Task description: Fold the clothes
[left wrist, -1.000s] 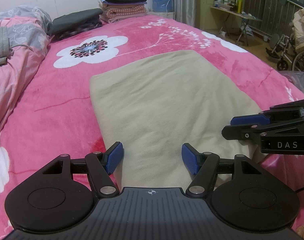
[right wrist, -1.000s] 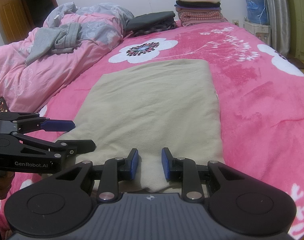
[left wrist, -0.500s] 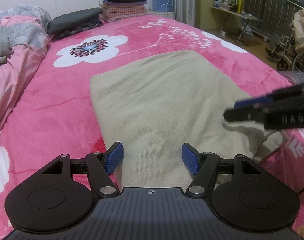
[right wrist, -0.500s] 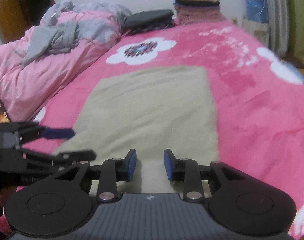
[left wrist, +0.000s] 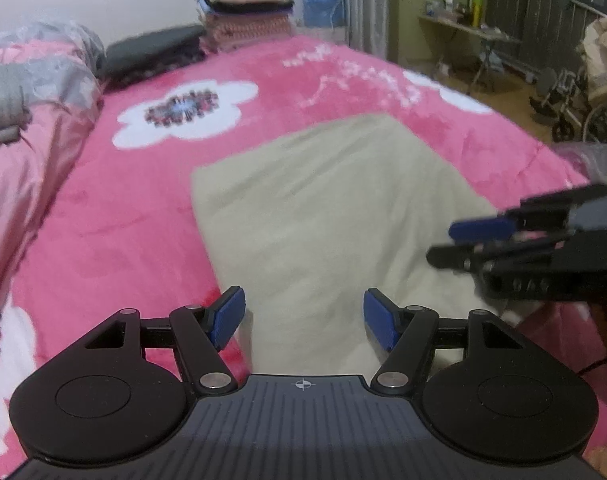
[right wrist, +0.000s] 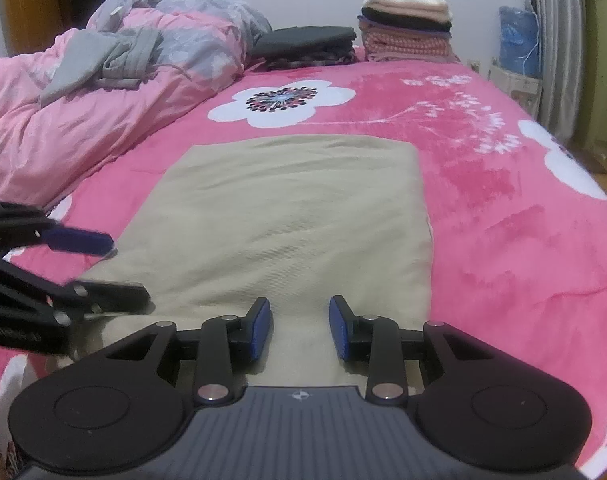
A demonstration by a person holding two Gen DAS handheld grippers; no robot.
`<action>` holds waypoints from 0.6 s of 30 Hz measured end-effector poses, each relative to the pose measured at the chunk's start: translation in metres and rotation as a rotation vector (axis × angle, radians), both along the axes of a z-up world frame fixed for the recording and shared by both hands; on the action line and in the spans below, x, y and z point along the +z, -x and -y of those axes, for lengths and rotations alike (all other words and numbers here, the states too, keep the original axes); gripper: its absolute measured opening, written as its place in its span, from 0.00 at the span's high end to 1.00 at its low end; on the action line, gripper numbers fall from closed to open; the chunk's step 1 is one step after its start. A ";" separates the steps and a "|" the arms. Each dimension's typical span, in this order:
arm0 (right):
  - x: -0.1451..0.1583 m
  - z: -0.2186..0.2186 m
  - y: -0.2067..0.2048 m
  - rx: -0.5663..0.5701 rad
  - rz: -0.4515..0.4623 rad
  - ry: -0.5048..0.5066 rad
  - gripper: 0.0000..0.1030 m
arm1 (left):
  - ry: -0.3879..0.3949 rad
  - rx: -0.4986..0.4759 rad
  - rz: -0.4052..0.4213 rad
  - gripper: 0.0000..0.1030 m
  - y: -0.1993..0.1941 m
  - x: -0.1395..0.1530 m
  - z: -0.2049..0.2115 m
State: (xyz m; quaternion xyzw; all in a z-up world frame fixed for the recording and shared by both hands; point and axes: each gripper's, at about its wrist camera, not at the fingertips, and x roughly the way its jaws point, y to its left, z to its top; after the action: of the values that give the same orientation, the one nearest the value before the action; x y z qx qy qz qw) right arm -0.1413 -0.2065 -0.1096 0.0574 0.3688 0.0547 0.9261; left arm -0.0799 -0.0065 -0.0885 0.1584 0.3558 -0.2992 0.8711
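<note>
Though lettering blurs (unreadable), the right tool point(right wrist: 299, 328) gapes over beige cloth point(right wrist: 295, 216).

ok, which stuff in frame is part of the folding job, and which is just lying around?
In the job:
beige knit garment lying flat
left claw
right claw

Lying about:
stack of folded clothes
dark folded garment
crumpled grey hoodie
pink quilt

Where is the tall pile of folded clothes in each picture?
Left wrist view: the pile sits at the top, left of middle, at the far end of the bed.
Right wrist view: the pile sits at the top, right of middle, at the far end of the bed.
Shared landmark: the white flower on the pink blanket, in front of the pile and to its left in both.
</note>
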 end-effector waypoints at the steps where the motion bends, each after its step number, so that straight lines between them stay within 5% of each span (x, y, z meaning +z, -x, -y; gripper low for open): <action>1: 0.000 0.000 0.000 -0.001 0.001 0.000 0.66 | 0.004 0.002 0.012 0.36 0.000 0.003 -0.001; 4: -0.001 0.000 0.001 -0.013 0.006 -0.008 0.66 | -0.006 -0.009 0.055 0.36 -0.001 0.006 0.004; 11: -0.001 -0.001 0.001 -0.017 0.006 -0.012 0.66 | -0.031 -0.020 -0.049 0.35 -0.009 -0.018 0.019; 18: 0.004 0.002 0.002 -0.018 0.005 -0.047 0.59 | -0.013 -0.008 -0.060 0.33 -0.011 -0.017 0.015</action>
State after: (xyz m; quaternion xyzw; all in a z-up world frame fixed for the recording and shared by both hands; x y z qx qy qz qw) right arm -0.1437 -0.2089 -0.1055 0.0822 0.3646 0.0550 0.9259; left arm -0.0690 -0.0215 -0.1060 0.1564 0.3832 -0.3051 0.8577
